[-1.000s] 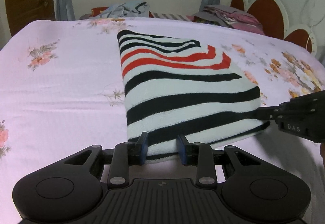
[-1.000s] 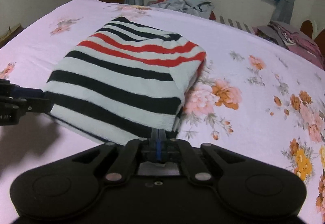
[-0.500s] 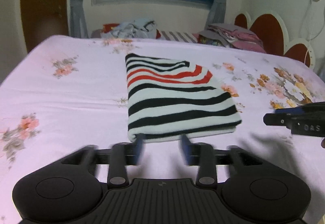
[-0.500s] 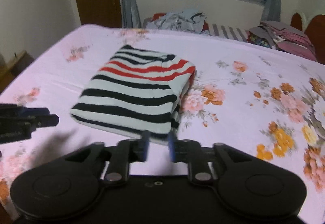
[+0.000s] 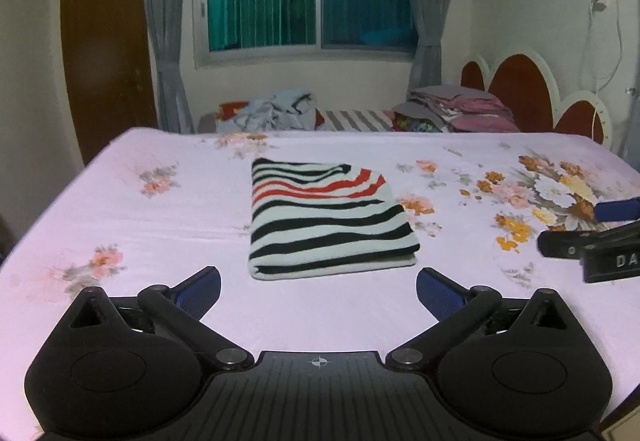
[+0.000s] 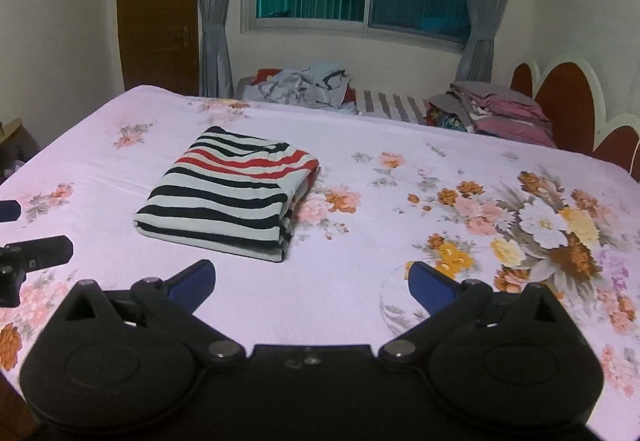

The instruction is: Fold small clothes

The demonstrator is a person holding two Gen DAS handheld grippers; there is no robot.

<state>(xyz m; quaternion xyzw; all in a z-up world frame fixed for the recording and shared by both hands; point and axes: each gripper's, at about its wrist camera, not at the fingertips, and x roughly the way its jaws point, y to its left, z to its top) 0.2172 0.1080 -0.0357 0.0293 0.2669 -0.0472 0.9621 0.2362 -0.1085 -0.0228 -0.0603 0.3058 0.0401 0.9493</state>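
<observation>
A striped garment (image 5: 324, 219), white with black and red stripes, lies folded into a neat rectangle on the pink floral bedsheet (image 5: 120, 209). It also shows in the right wrist view (image 6: 230, 195). My left gripper (image 5: 319, 287) is open and empty, held back from the garment's near edge. My right gripper (image 6: 311, 283) is open and empty, to the right of and behind the garment. Each gripper's fingers show at the edge of the other's view: the right one (image 5: 576, 235) and the left one (image 6: 24, 233).
A heap of unfolded clothes (image 5: 276, 113) and a stack of folded clothes (image 5: 460, 109) lie beyond the far edge of the bed. A red and white headboard (image 5: 532, 93) stands at the right. A window with curtains is behind.
Both grippers let go of the folded garment's near edge, opened wide and pulled back and up from it. The garment now lies flat on the bed.
</observation>
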